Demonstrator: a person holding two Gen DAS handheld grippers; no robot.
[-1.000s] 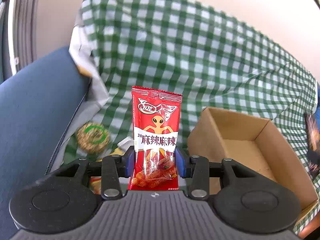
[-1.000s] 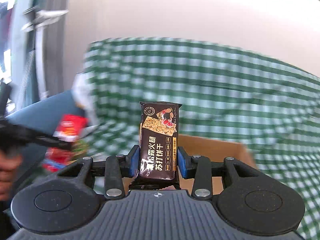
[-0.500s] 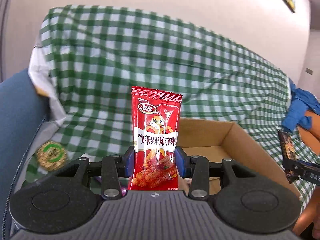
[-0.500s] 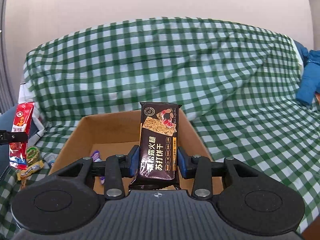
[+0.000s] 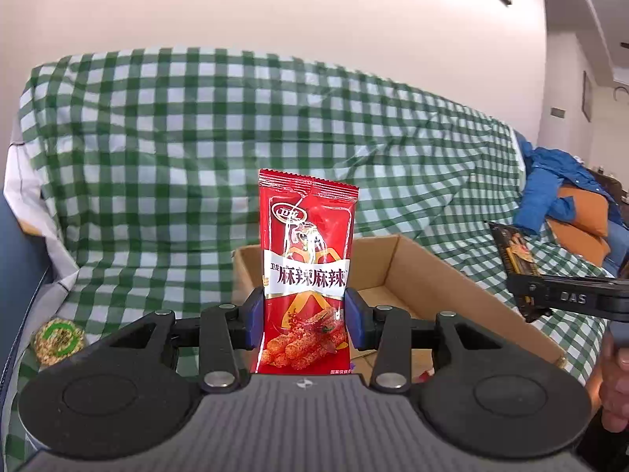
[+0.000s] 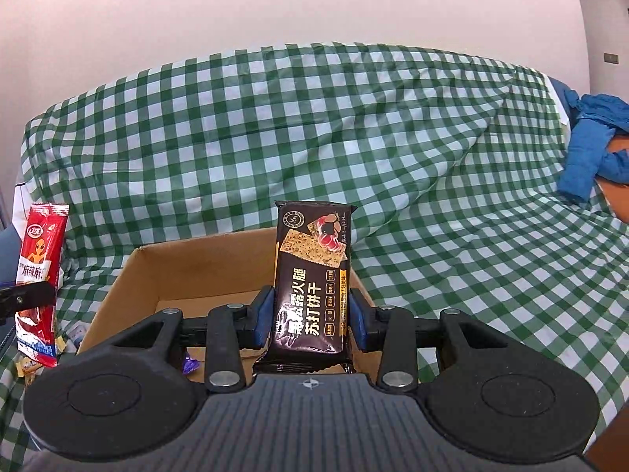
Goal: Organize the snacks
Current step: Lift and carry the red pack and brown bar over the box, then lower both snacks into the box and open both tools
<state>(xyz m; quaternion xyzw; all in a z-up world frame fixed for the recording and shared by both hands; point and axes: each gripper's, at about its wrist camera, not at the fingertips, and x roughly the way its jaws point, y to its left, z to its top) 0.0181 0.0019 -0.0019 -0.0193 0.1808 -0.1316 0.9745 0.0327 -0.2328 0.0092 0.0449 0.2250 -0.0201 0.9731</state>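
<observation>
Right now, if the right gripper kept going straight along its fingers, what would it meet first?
Probably the far wall of the cardboard box, or, if it clears that, the checked cloth behind it. The right gripper, shut on the dark cracker packet, points across the box's open top; depth is unclear.

I count one red snack packet [image 5: 307, 271], one dark cracker packet [image 6: 312, 283], one cardboard box [image 6: 204, 271], one round green-labelled snack [image 5: 58, 338] at near left, one purple-wrapped candy [image 6: 190, 364] in the box, and two grippers.
</observation>
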